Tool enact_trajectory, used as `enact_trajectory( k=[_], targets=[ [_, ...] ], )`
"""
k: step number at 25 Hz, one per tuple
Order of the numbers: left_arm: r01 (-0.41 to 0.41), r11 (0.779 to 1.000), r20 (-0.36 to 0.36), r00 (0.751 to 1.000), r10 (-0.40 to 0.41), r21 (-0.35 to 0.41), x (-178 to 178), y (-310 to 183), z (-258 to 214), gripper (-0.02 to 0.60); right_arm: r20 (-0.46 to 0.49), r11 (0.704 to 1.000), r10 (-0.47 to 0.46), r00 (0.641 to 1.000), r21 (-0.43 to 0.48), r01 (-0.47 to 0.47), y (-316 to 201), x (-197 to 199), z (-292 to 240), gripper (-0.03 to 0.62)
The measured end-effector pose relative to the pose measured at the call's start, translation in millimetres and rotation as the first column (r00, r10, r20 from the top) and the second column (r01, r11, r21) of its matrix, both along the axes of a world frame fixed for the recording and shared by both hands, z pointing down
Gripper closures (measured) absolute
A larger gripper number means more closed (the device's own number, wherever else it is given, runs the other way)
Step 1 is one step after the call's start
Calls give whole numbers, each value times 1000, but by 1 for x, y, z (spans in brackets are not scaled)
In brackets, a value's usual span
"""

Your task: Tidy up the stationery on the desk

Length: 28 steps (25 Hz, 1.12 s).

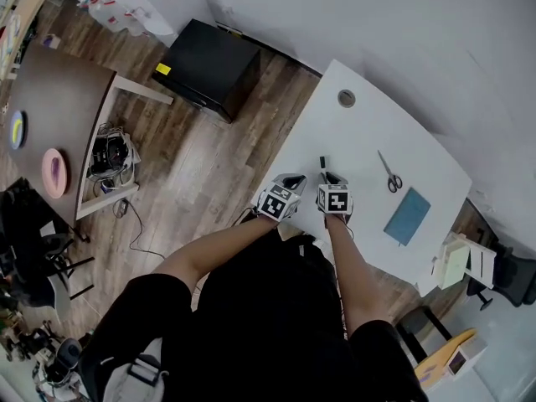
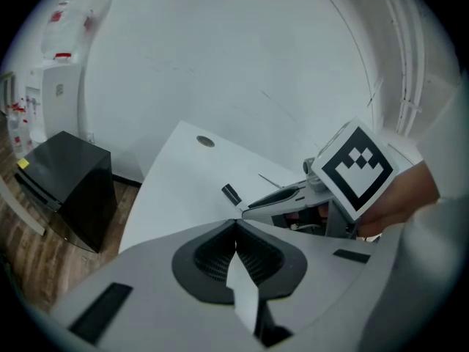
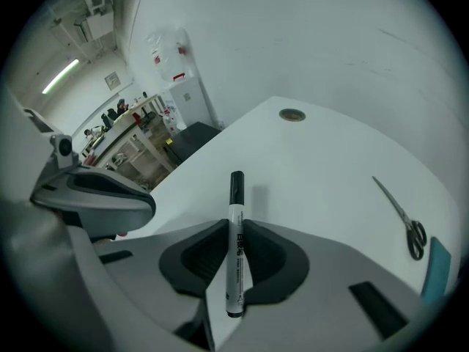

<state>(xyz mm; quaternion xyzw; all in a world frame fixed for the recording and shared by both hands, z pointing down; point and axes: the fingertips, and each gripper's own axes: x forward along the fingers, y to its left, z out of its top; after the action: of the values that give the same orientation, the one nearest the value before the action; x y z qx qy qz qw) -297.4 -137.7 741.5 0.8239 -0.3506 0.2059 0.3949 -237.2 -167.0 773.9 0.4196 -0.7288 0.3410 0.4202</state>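
Observation:
A white marker with a black cap point(image 3: 235, 233) lies lengthwise between the pads of my right gripper point(image 3: 234, 223), which is shut on it just above the white desk point(image 1: 352, 132). In the head view its black tip point(image 1: 322, 164) sticks out ahead of that gripper point(image 1: 332, 178). My left gripper point(image 1: 289, 181) hovers beside it at the desk's near edge, shut with nothing between its pads point(image 2: 236, 224). From the left gripper view the marker's cap point(image 2: 231, 194) and the right gripper point(image 2: 293, 196) show just ahead. Scissors point(image 1: 390, 174) and a blue notebook point(image 1: 408, 216) lie to the right.
A round cable hole point(image 1: 346, 98) sits near the desk's far end. A black cabinet point(image 1: 209, 65) stands on the wooden floor left of the desk, with a brown table point(image 1: 59, 107) further left. White boxes point(image 1: 456, 262) stand past the desk's right corner.

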Motion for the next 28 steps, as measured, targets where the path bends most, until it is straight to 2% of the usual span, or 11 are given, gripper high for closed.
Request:
enact_trajectory(
  k=[4, 9, 13, 19, 23, 28],
  targets=[
    [-56, 998, 28, 998, 56, -2, 21, 27, -1, 568, 86, 994, 106, 991, 31, -109, 24, 19, -26, 514],
    [-67, 998, 51, 996, 67, -14, 51, 66, -10, 568, 181, 971, 216, 959, 59, -230, 75, 61, -52, 514],
    [-114, 993, 52, 992, 114, 4, 107, 93, -17, 568, 224, 941, 301, 927, 90, -327, 121, 125, -68, 514],
    [-203, 977, 85, 977, 197, 63, 198, 147, -30, 568, 275, 876, 425, 863, 113, -468, 198, 224, -84, 514],
    [-220, 973, 96, 972, 213, 73, 251, 194, -35, 568, 310, 834, 482, 820, 125, -538, 247, 282, -91, 514],
    [-225, 972, 89, 972, 219, 63, 308, 237, -39, 568, 327, 794, 525, 786, 144, -590, 292, 344, -98, 514]
  ],
)
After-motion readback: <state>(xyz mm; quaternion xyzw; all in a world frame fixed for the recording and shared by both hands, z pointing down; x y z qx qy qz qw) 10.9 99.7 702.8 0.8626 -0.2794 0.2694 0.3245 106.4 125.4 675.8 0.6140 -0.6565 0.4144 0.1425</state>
